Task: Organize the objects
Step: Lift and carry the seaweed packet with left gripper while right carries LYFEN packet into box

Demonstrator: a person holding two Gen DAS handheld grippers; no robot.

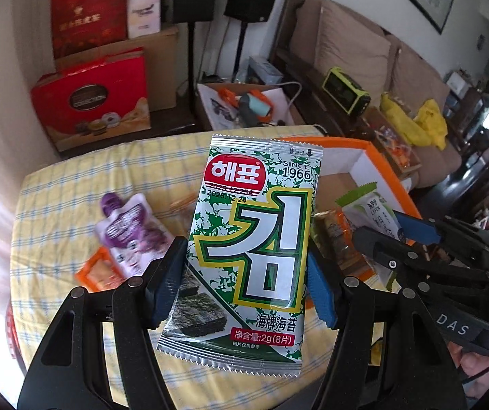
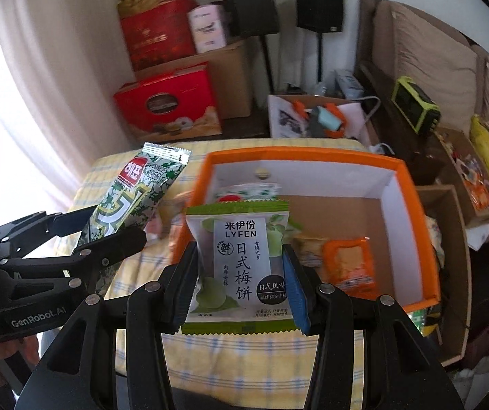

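While both packs are up in the air over the yellow checked tablecloth point(image 1: 73, 184), the left gripper point(image 1: 246, 285) has its pads clamped on the green-and-white foil seaweed packet point(image 1: 251, 239). The right gripper point(image 2: 241, 287) is pinching the green-edged white plum cake pouch point(image 2: 241, 263) above the near edge of the orange-rimmed white cardboard box point(image 2: 411, 184), which already has an orange snack pack point(image 2: 348, 266) inside.

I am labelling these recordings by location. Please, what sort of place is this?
Most likely a lived-in living room at home. A sofa with large cushions stands along the wall, two black speakers stand on poles, and gift boxes are stacked in the corner behind a table with a checked yellow cloth.
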